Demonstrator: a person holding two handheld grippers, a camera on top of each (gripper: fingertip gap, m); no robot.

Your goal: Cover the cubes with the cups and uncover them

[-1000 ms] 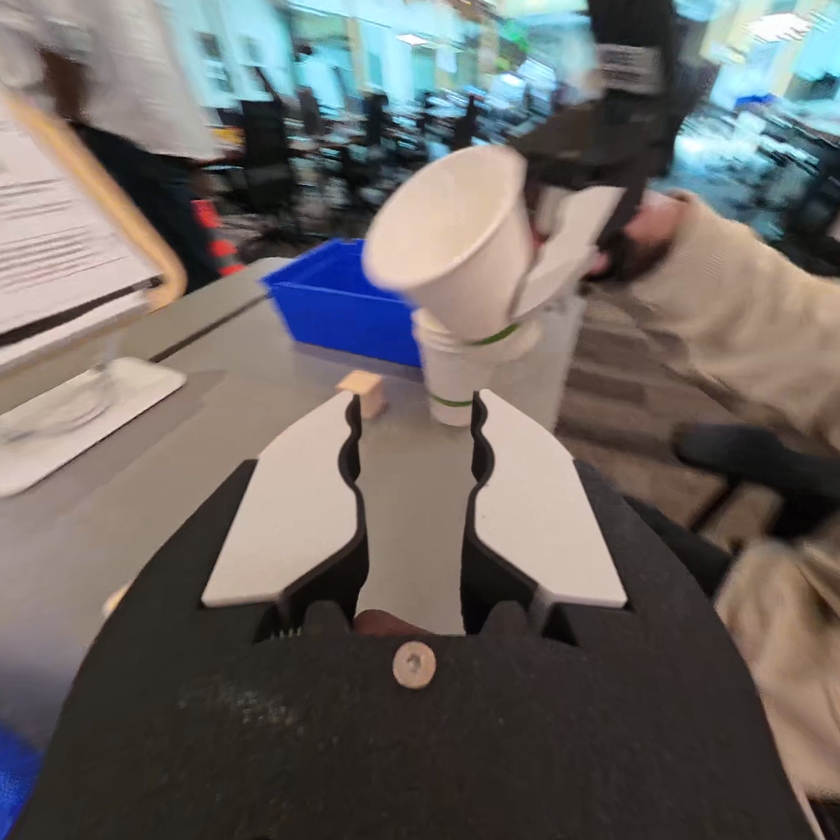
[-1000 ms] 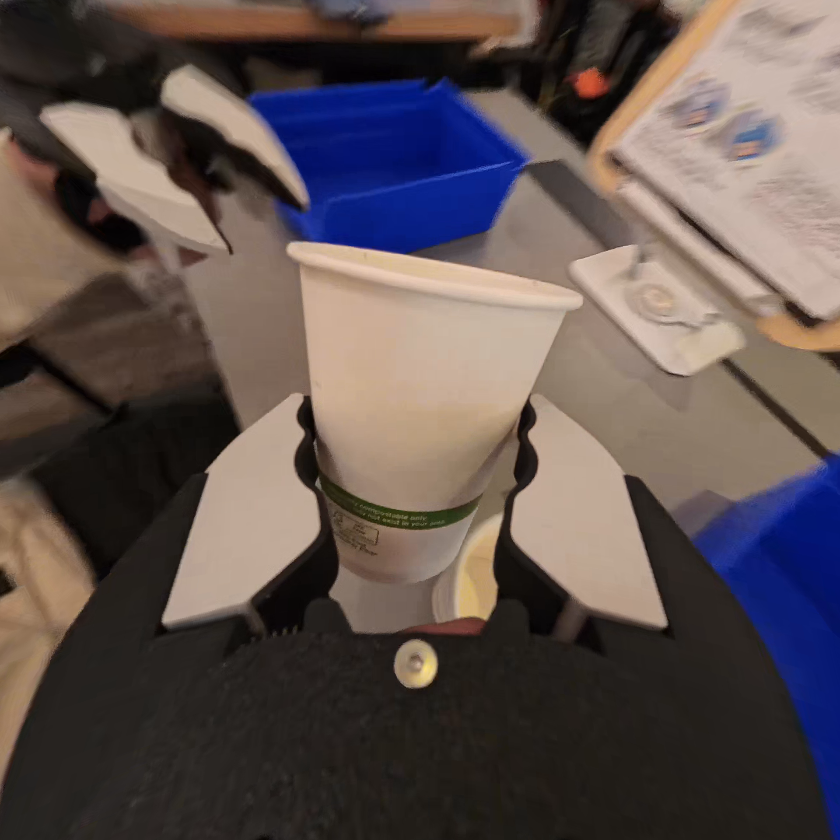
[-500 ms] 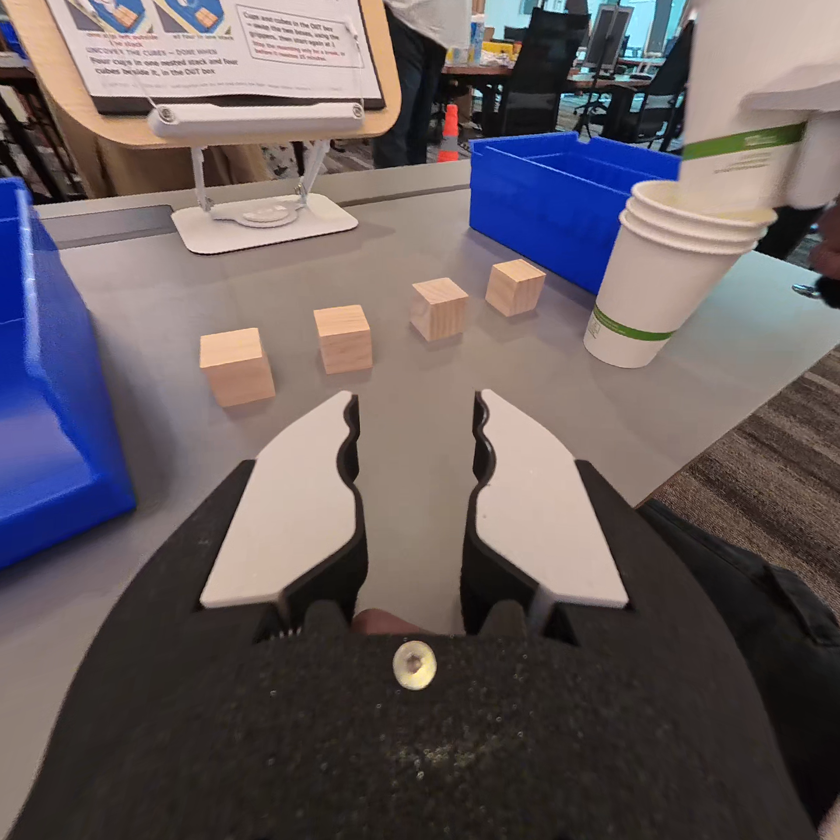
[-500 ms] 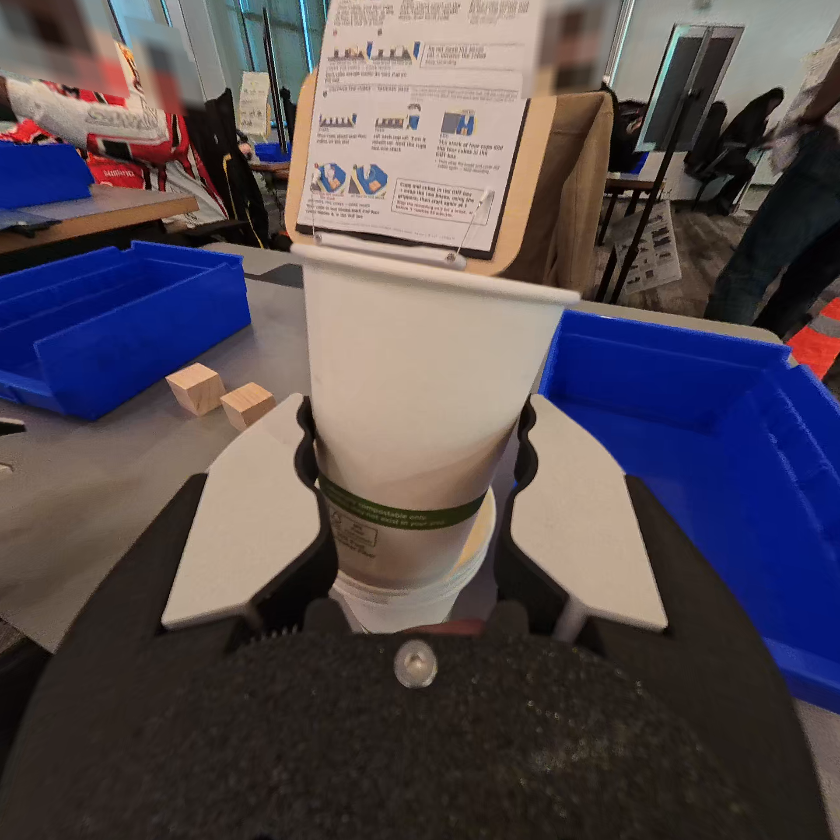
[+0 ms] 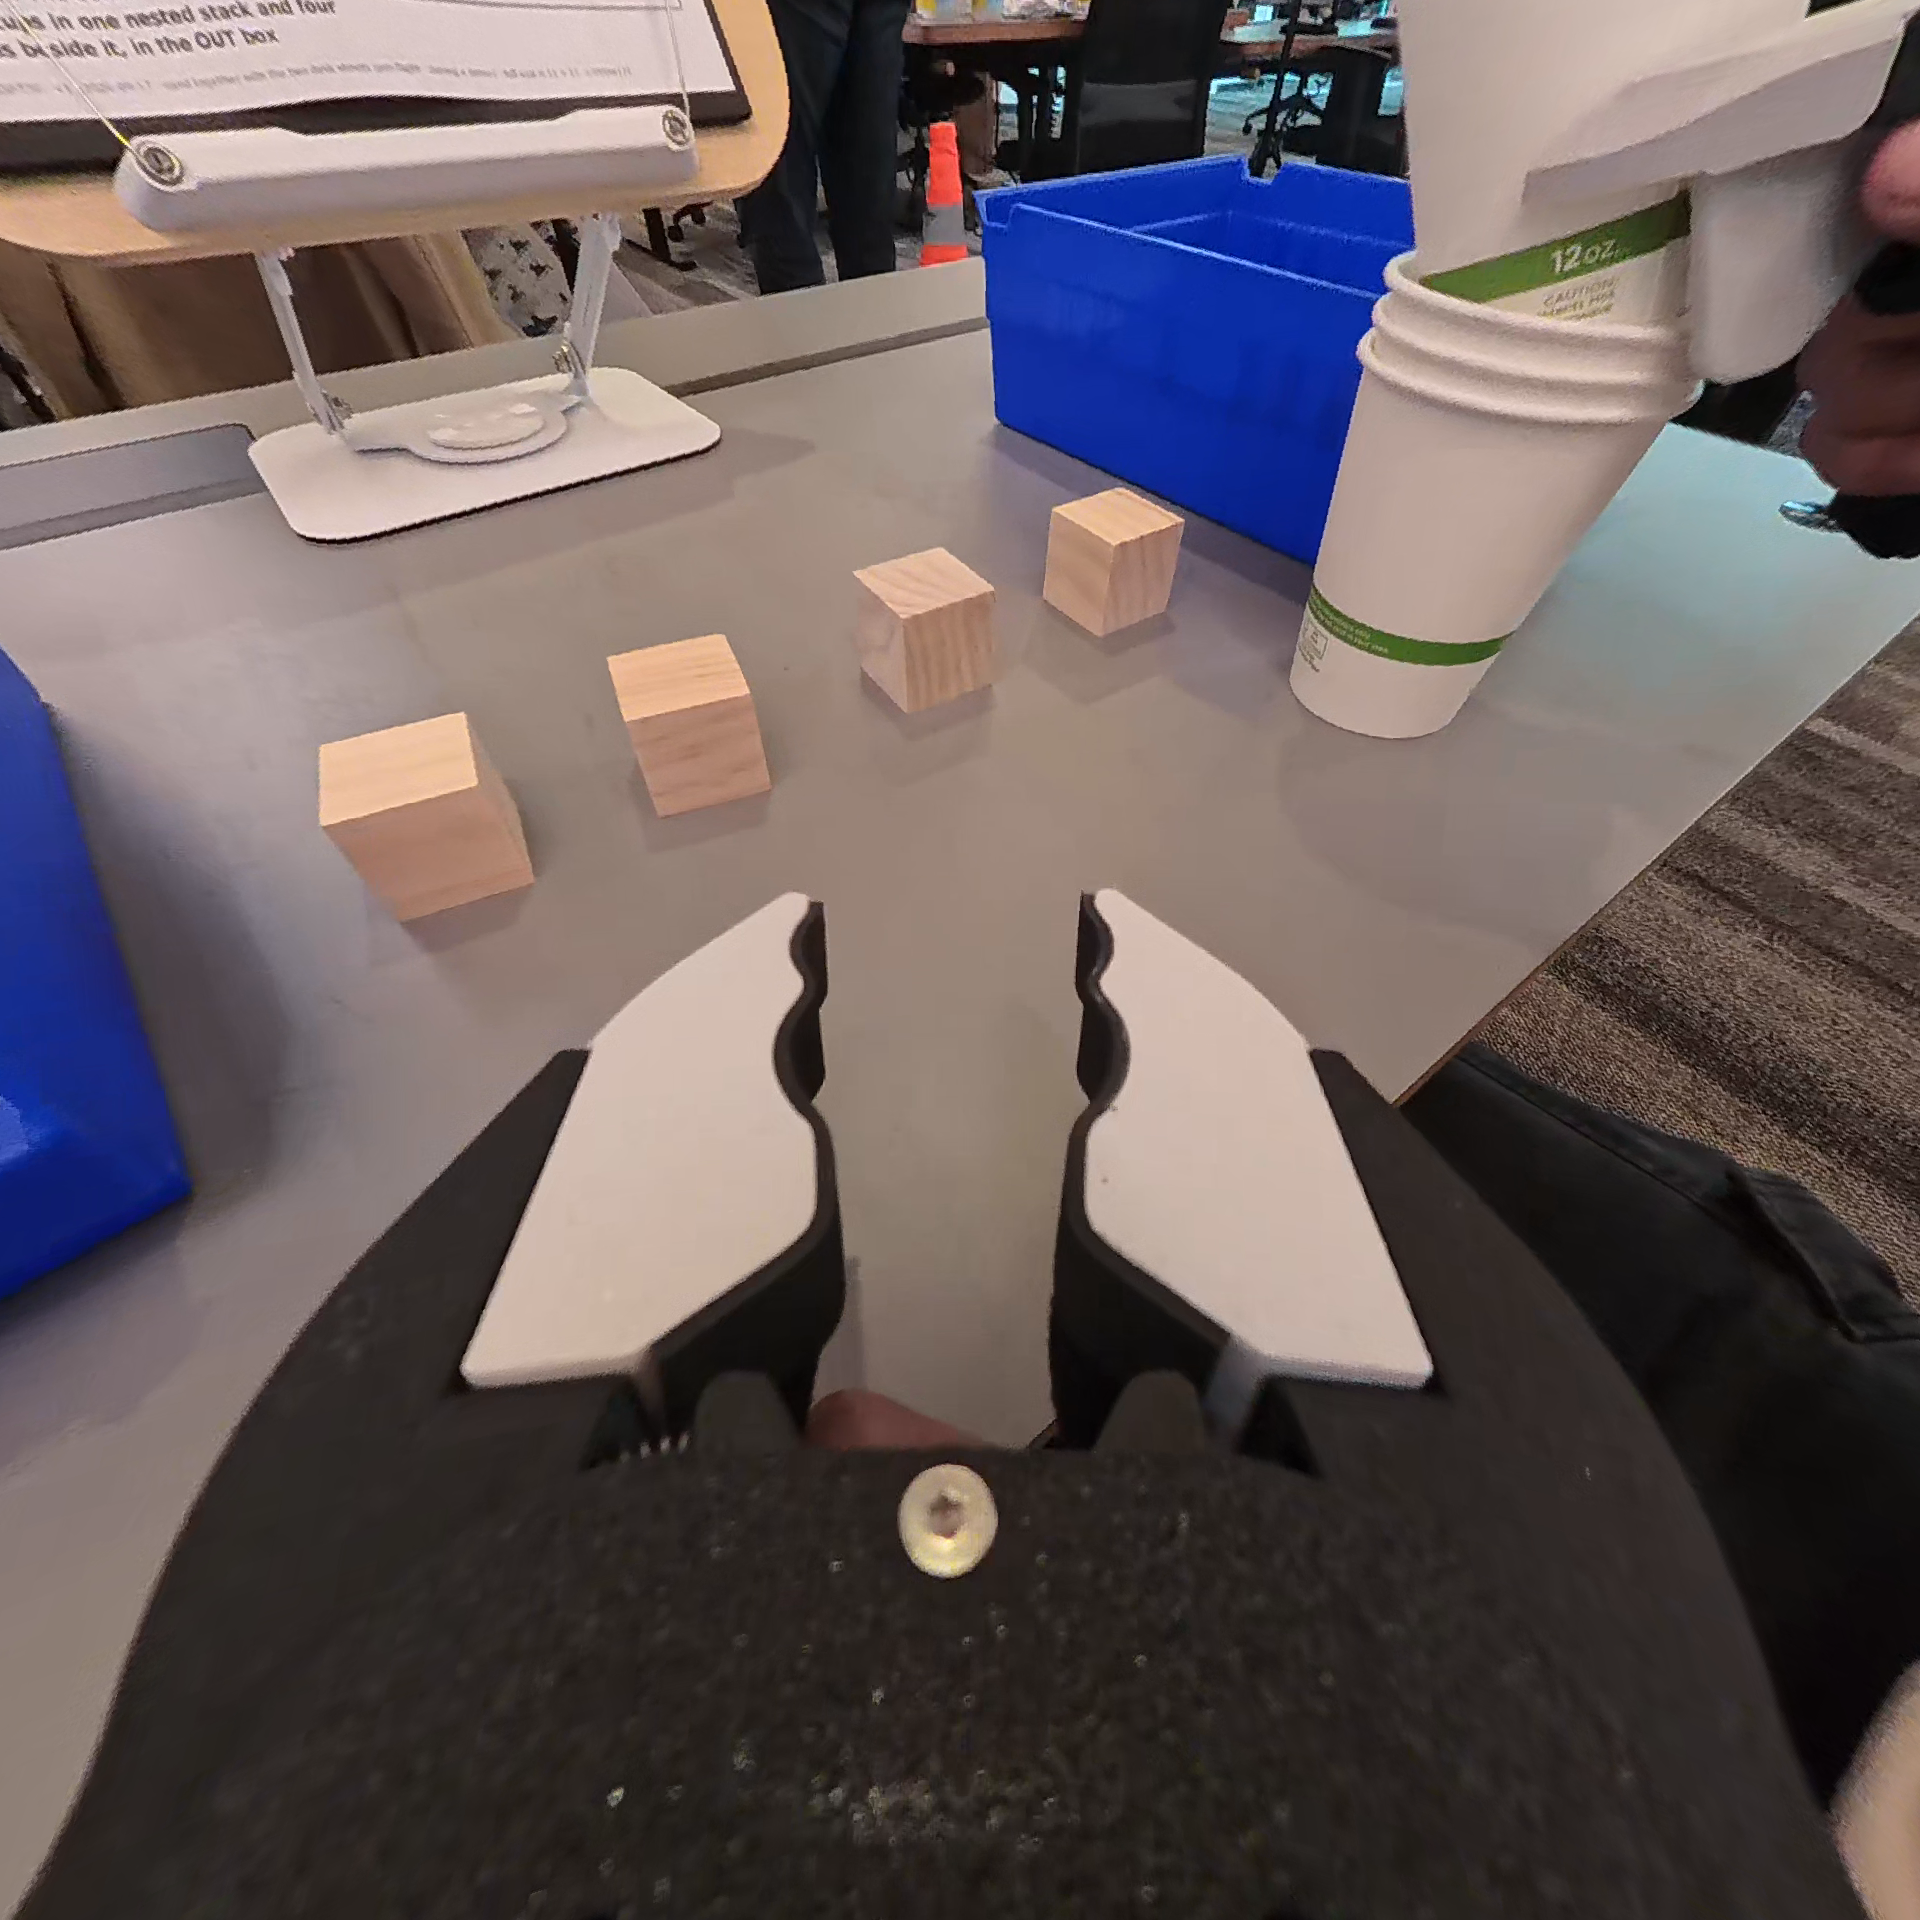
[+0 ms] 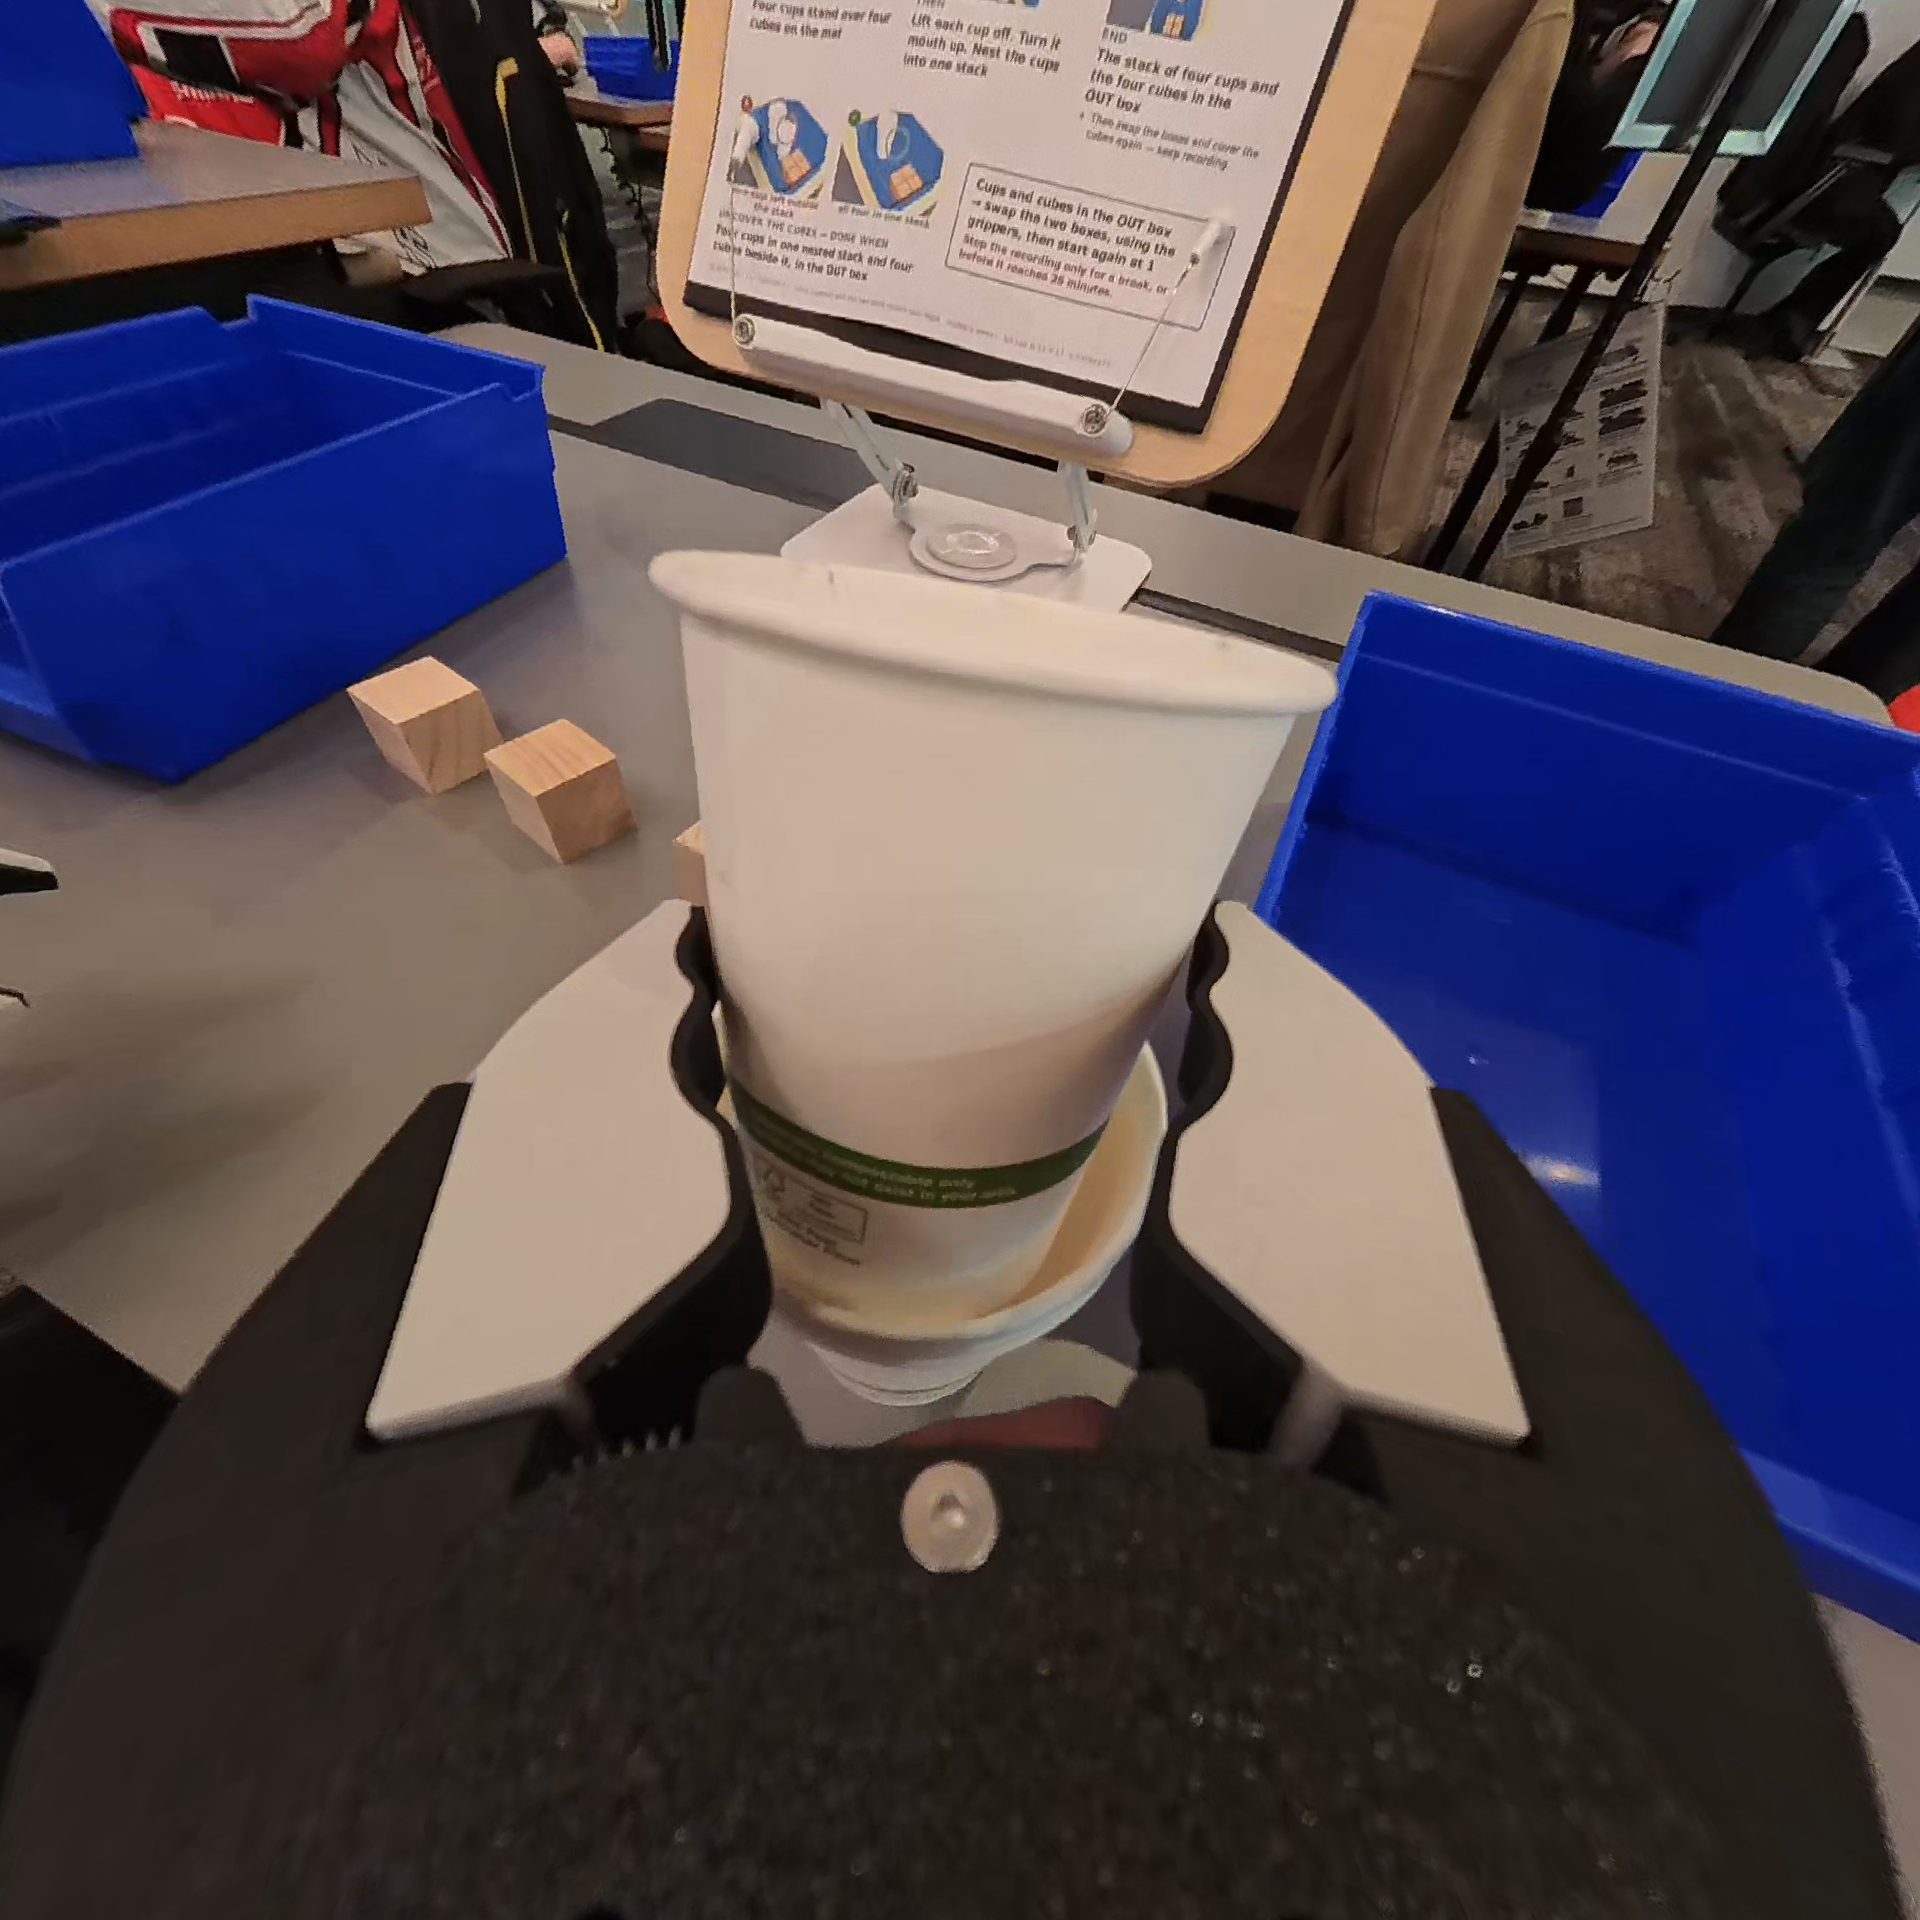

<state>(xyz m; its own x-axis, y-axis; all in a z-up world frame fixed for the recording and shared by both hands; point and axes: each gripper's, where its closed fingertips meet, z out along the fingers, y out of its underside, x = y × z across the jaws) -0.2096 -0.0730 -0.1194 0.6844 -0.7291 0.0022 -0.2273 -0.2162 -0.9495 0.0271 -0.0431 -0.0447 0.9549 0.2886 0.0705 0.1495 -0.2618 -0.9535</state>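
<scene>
Grey tabletop (image 5: 1039,831), striped dark carpet (image 5: 1714,935), black office chairs (image 5: 1132,94), wooden desk (image 6: 187,208) behind

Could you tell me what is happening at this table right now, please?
A person works two handheld grippers. The right gripper is shut on a white paper cup with a green band, whose base sits in the stack of nested white paper cups. The left gripper is open and empty. Four wooden cubes lie uncovered on the grey table.
</scene>
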